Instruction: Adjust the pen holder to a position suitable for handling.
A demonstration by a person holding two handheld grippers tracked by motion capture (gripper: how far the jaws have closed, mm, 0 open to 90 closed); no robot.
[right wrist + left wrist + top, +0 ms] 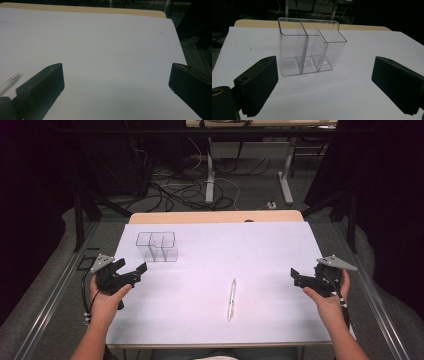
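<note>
Jaws of both grippers are spread wide with nothing between them. Left gripper [131, 271] sits at the left edge of the bench [280, 250], held in the person's left hand [106, 298], grey three-cornered plate on top, cable trailing down by the wrist. Its jaws point forward and right, toward the clear organizer [157, 246]. Right gripper [298, 276] is at the right edge of the bench, held in the right hand [327, 301], jaws pointing left toward the bench middle, plate on top too.

Bench has a white sheet over it, with a strip of wood showing at the far edge.

Clear organizer stands upright on the far-left part of the bench, just ahead of the left gripper, not touching it. In the left gripper view the organizer [309, 47] sits centred between the two black jaws and farther off; three compartments divided by clear walls, the right one lower and shorter than the back section, all look empty.

Pen [231, 299] lies flat near the bench middle, toward the near side, roughly lengthwise front to back, between the two grippers and well apart from both. In the right gripper view the pen [8, 82] pokes in at the lower left, silvery tip up, just beside the left-hand jaw; touching or not, cannot tell.

Dark floor with cables and table legs lies beyond the bench.
</note>
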